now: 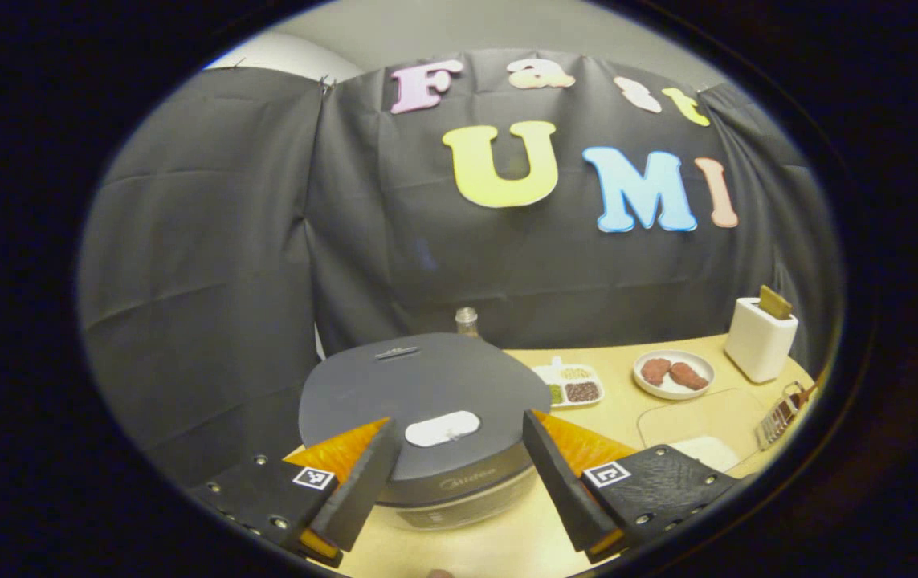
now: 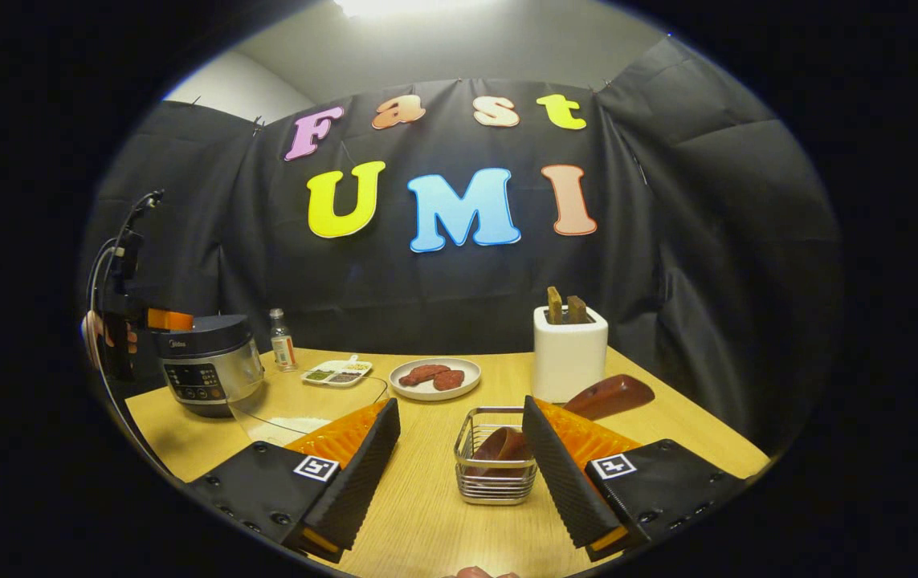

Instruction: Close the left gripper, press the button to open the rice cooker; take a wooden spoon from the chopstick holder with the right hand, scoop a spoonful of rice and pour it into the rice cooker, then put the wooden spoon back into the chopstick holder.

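Grey rice cooker (image 1: 424, 401) lid down; left tongs (image 1: 459, 449) spread above it.

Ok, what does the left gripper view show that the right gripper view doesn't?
Left gripper view: the rice cooker's closed lid from above, with its white button between the open fingers of the left hand-held gripper.

Right gripper view: the cooker's front control panel, a hand holding that gripper beside it, and the wooden spoon resting in the chopstick holder, ahead of the open right hand-held gripper.

Both: the cooker, plate, toaster, divided tray, bottle and chopstick holder.
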`<state>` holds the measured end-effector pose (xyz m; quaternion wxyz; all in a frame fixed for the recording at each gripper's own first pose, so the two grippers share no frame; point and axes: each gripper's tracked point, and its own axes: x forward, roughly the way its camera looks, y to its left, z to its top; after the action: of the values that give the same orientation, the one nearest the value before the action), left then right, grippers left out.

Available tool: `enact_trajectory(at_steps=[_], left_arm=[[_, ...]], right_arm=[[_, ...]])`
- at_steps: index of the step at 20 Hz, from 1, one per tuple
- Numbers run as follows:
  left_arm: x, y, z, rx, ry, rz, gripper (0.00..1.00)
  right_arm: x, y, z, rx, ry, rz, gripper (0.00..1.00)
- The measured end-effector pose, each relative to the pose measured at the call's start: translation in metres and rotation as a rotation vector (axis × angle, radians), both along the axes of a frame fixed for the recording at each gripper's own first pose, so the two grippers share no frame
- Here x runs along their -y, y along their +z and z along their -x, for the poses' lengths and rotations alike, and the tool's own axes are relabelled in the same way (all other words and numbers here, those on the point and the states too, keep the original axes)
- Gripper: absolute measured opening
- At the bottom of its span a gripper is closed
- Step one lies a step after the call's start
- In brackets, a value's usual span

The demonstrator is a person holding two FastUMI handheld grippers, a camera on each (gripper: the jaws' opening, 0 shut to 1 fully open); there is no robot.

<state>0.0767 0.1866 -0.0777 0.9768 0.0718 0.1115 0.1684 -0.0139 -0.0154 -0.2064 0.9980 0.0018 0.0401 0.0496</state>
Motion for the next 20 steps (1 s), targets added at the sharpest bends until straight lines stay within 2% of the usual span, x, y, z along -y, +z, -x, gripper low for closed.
enact_trajectory(at_steps=[3,6,9,12,14,18,20], left_arm=[[0.037,0.038,0.011,0.097,-0.079,-0.027,0.97],[0.074,0.073,0.017,0.144,-0.168,-0.091,0.97],[0.115,0.093,0.016,0.216,-0.233,-0.036,0.97],[0.135,0.108,0.023,0.254,-0.291,0.021,0.97],[0.124,0.123,0.026,0.278,-0.266,-0.032,0.96],[0.109,0.128,0.034,0.276,-0.197,-0.144,0.96],[0.110,0.123,0.033,0.273,-0.194,-0.132,0.96]], right_arm=[[0.008,0.023,-0.007,0.028,-0.046,0.021,0.98],[0.016,0.061,-0.014,0.083,-0.099,0.029,0.98],[0.008,0.101,-0.017,0.133,-0.096,-0.028,0.98],[0.006,0.136,-0.014,0.181,-0.092,0.008,0.98],[0.009,0.159,-0.008,0.229,-0.117,0.040,0.98],[0.003,0.179,-0.003,0.247,-0.098,0.068,0.98],[0.000,0.182,-0.005,0.244,-0.094,0.061,0.98]])
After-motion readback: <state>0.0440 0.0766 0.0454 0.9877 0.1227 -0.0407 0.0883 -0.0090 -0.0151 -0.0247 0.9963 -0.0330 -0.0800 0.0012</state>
